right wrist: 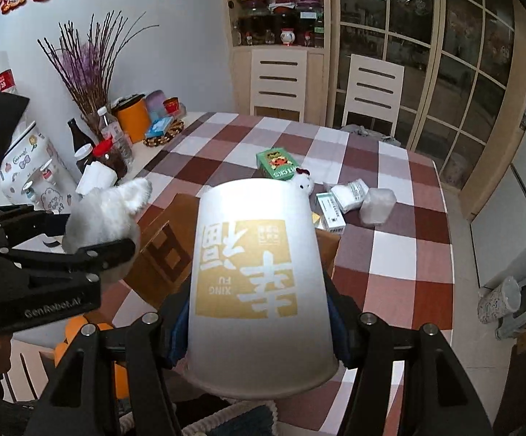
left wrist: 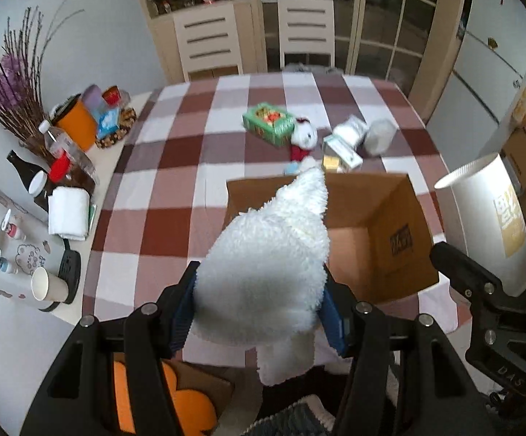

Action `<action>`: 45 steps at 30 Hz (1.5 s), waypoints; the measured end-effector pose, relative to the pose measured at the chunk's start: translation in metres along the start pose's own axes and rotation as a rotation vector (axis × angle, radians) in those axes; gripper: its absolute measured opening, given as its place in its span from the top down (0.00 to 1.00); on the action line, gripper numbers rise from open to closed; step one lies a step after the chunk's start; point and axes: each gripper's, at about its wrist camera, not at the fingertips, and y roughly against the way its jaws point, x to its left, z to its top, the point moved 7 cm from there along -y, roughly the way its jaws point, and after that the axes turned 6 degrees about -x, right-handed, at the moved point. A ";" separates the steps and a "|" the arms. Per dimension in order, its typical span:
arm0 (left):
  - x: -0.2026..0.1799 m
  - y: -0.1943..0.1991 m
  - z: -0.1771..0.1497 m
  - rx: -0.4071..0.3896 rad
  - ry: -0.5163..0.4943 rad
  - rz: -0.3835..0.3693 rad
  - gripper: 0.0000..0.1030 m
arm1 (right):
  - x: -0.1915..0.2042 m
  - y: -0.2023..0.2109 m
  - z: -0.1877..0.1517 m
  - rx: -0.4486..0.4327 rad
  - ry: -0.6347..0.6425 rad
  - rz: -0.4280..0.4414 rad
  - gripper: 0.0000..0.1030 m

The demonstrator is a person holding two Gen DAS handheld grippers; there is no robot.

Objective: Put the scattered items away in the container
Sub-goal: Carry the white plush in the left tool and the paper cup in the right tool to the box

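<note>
From the left wrist, the left gripper [left wrist: 259,312] has its jaws closed on a white fluffy cloth [left wrist: 266,265], which bulges up between them and trails a loose flap below. Just ahead of the jaws sits the open cardboard box [left wrist: 383,236] on the checked table [left wrist: 161,167], with the remaining clutter beyond it: a green box [left wrist: 268,123], a small plush toy [left wrist: 304,136] and white packets [left wrist: 350,134]. The cloth looks soft, light and floppy, so a pinch through its bunched middle seems safest, and it should drop limply once over the box. From the right wrist, the right gripper [right wrist: 261,330] has its jaws closed on a white paper cup [right wrist: 259,279], held near its narrow base with the wide mouth pointing away over the box. The cup appears light and thin-walled, easily crushed, so a gentle squeeze low on the stiffer base suits it. The left gripper and cloth show to the left of these jaws, beside the box.
</note>
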 end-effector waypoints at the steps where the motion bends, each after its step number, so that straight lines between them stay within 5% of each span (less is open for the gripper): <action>1: 0.002 -0.002 -0.003 0.013 0.001 0.001 0.42 | 0.001 0.000 -0.001 0.004 0.000 0.001 0.40; 16: 0.005 -0.021 -0.008 0.116 0.030 -0.033 0.42 | 0.002 -0.013 -0.002 0.051 -0.011 0.008 0.40; 45: -0.009 -0.036 0.021 0.113 -0.045 -0.072 0.42 | -0.008 -0.030 0.003 0.082 -0.026 0.022 0.40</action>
